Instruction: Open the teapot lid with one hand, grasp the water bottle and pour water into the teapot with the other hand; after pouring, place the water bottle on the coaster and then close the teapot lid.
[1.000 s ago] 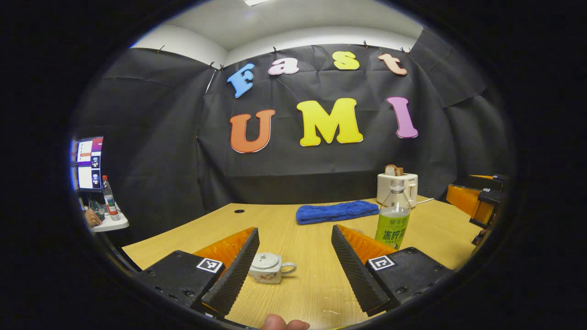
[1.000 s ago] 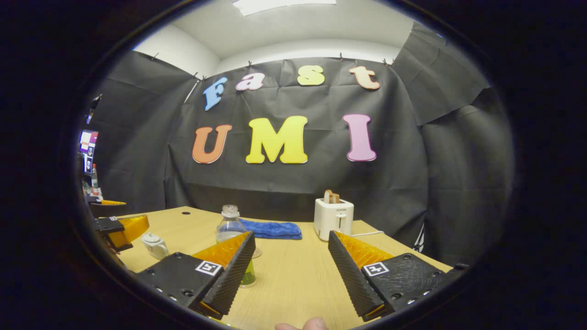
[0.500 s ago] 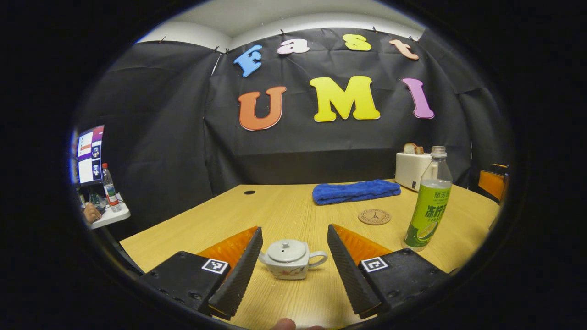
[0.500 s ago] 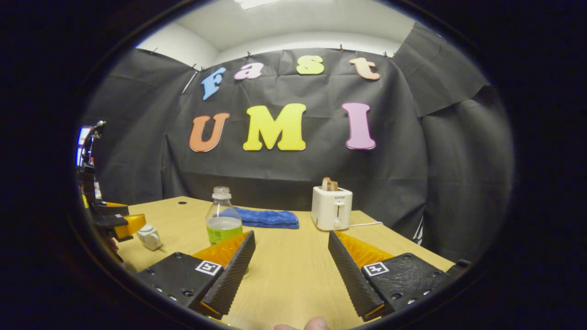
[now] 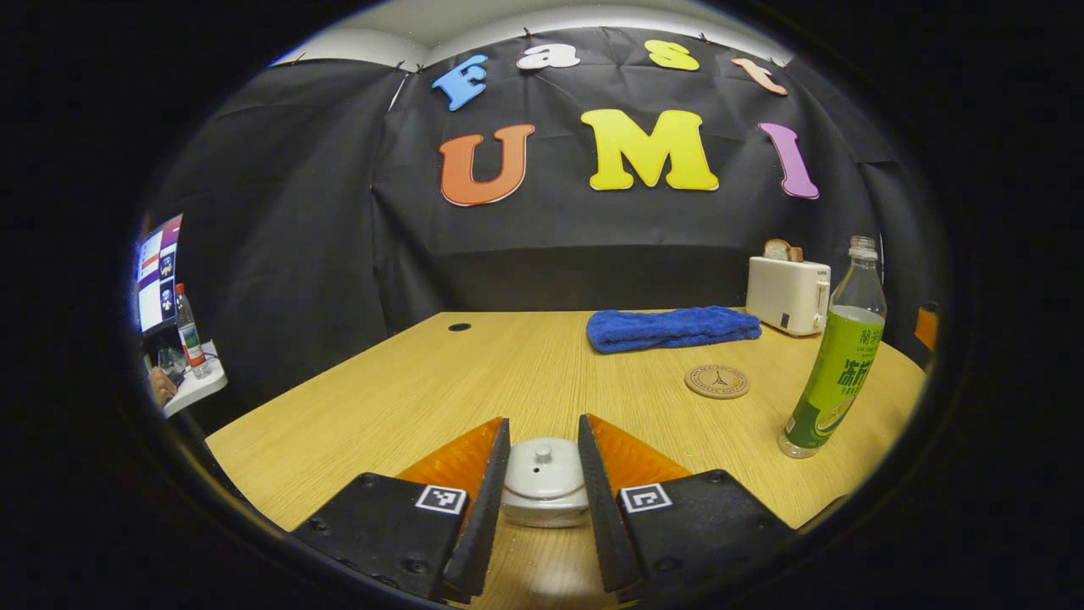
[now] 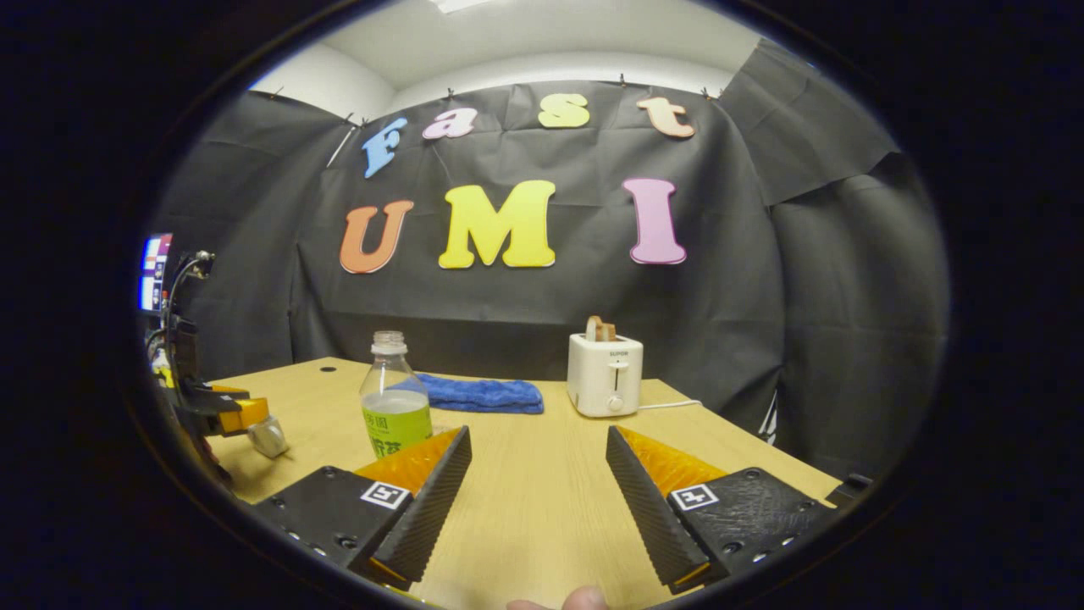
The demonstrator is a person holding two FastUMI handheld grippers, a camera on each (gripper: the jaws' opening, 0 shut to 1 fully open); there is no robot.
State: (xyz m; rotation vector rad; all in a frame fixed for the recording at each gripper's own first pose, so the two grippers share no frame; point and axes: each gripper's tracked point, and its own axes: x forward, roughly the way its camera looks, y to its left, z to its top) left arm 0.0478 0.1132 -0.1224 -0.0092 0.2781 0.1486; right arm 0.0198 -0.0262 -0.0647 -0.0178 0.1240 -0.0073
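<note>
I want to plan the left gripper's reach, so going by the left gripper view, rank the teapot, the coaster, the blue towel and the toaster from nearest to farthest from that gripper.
1. teapot: between the left gripper's fingers.
2. coaster: ahead, to the right.
3. blue towel: beyond the coaster, mid-table.
4. toaster: far right, by the back wall.

Bare desk (image 6: 542, 500) lies ahead of my right tongs (image 6: 539, 500), which stand spread; water bottle (image 6: 394, 407) stands just left, toaster (image 6: 605, 374) and blue towel (image 6: 478, 395) behind.
</note>
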